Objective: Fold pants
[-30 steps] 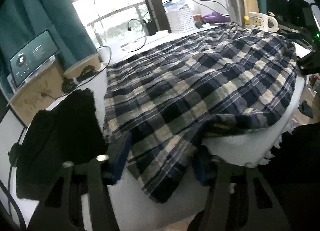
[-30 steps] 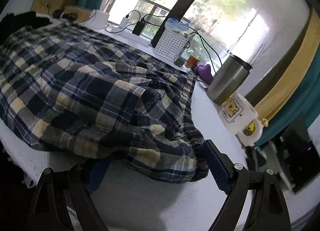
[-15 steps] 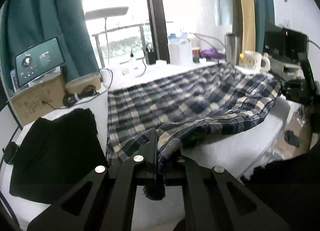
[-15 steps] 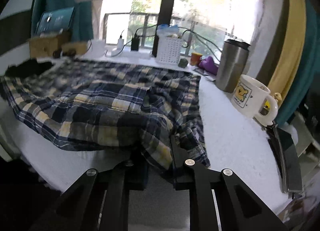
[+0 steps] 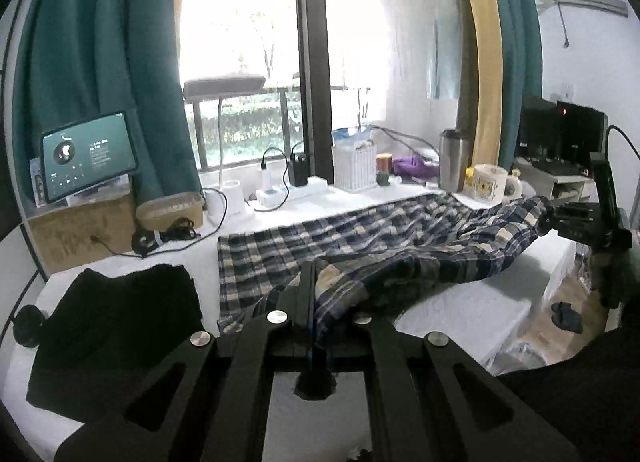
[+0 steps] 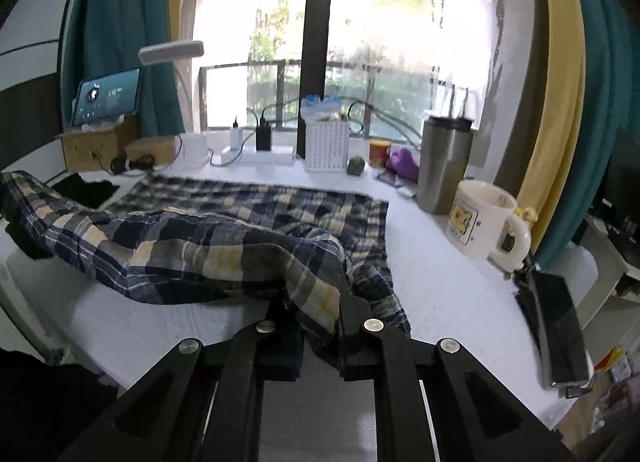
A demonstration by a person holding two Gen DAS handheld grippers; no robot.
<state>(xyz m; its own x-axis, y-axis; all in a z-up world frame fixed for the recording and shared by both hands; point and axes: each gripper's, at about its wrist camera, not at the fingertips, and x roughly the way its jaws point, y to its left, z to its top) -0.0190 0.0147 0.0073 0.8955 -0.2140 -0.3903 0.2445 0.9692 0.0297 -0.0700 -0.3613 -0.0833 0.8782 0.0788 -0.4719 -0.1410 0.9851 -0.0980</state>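
Your work surface is a white-covered table (image 5: pixel 460 302) pushed up to a large window (image 6: pixel 400 42) with a dark central mullion (image 6: pixel 316 42). Daylight through that window is strong and overexposed; greenery and a balcony railing (image 6: pixel 360 66) show beyond the glass. Teal curtains (image 5: pixel 100 62) hang to the left of the window, a yellow curtain (image 6: pixel 556 82) with more teal to its right. You have a white wall (image 5: pixel 580 42) further right of the window. Below the table's right edge, the floor (image 5: pixel 568 298) looks brown, with a dark slipper (image 5: pixel 566 316) on it.
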